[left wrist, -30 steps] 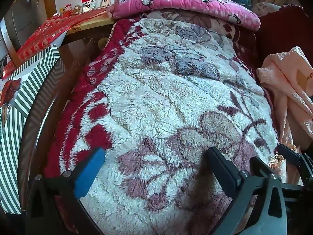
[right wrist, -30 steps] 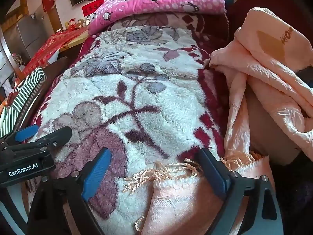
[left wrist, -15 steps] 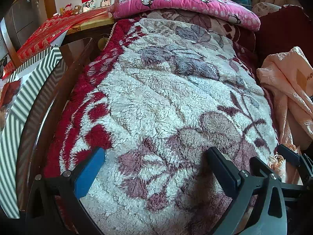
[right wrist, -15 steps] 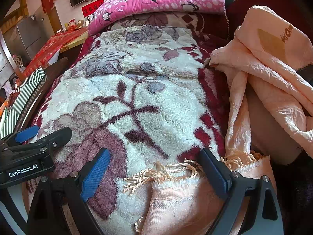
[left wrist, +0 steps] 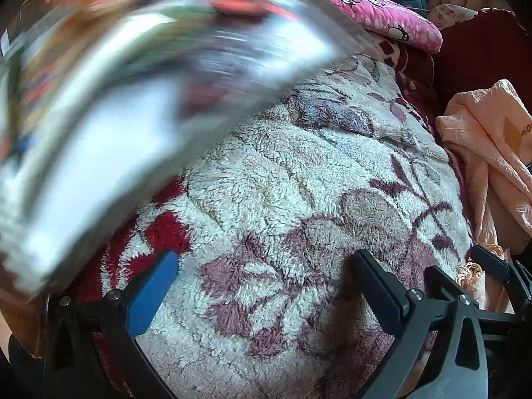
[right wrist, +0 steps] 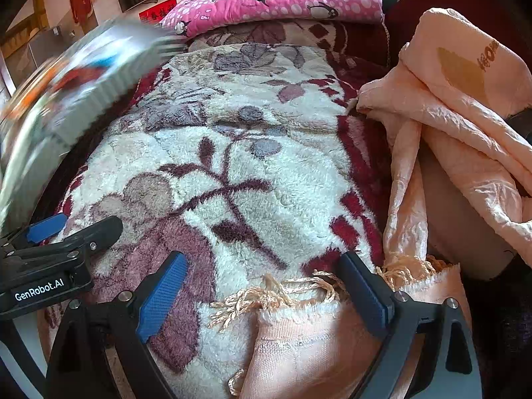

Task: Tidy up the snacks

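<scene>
One blurred snack box has swept into the upper left of both frames above the blanket; left gripper and right gripper gape empty, so sorting seems imminent.

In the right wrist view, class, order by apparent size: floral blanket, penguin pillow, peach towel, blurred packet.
1. floral blanket, by far largest.
2. peach towel.
3. penguin pillow and blurred packet: unsure; the packet is motion-smeared and cut off at the frame's edge.
</scene>
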`<move>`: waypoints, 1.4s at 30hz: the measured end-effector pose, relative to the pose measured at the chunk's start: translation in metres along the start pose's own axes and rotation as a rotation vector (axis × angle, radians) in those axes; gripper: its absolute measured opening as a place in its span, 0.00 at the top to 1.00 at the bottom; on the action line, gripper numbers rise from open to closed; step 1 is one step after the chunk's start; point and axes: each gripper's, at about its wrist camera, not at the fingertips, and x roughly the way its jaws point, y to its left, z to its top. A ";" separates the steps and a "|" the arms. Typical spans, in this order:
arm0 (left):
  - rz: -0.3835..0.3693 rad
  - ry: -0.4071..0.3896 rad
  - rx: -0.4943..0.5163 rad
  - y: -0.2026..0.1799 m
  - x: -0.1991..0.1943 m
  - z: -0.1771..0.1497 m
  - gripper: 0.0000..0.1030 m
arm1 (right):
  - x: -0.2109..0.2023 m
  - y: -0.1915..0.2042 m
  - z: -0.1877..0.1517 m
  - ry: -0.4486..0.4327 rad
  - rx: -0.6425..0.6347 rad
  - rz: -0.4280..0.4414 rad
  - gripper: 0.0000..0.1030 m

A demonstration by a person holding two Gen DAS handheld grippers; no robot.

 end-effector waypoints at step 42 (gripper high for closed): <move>0.001 0.002 -0.001 -0.005 0.004 0.001 0.00 | 0.001 0.005 0.002 0.003 0.006 0.019 0.05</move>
